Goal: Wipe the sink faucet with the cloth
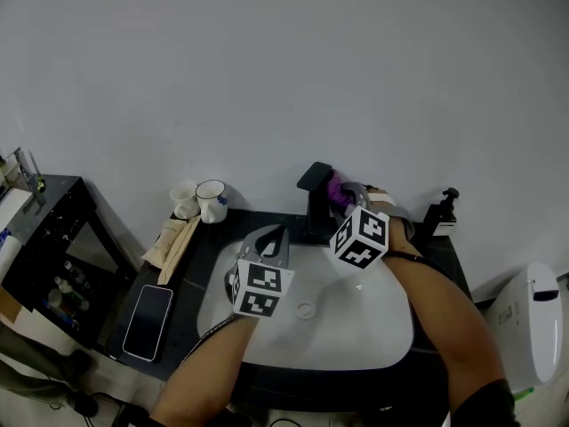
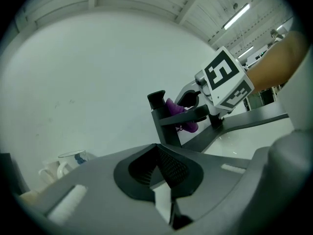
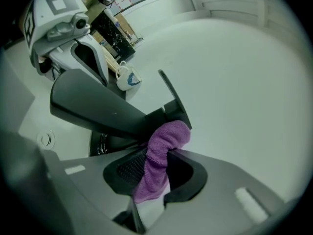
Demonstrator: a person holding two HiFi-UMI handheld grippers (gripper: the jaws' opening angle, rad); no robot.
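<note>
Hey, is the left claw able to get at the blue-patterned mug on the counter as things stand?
Likely yes. The left claw hangs empty over the sink, and the mug stands on the counter to its left, nothing between them. Its jaws are together, so they'd need opening.

Left gripper (image 1: 271, 238), right gripper (image 1: 345, 196): both are showing grey moulded shells. The black mesh-textured pads (image 2: 171, 168) are sitting in a black recess, with small white rectangular insets (image 2: 66, 204) on the shell. Each gripper is carrying a white cube (image 1: 260, 289) printed with black square markers. A thin dark cable (image 1: 206, 332) is trailing from the left unit. The person is wearing a dark sleeve (image 1: 484, 406), which is showing only at the right elbow.
</note>
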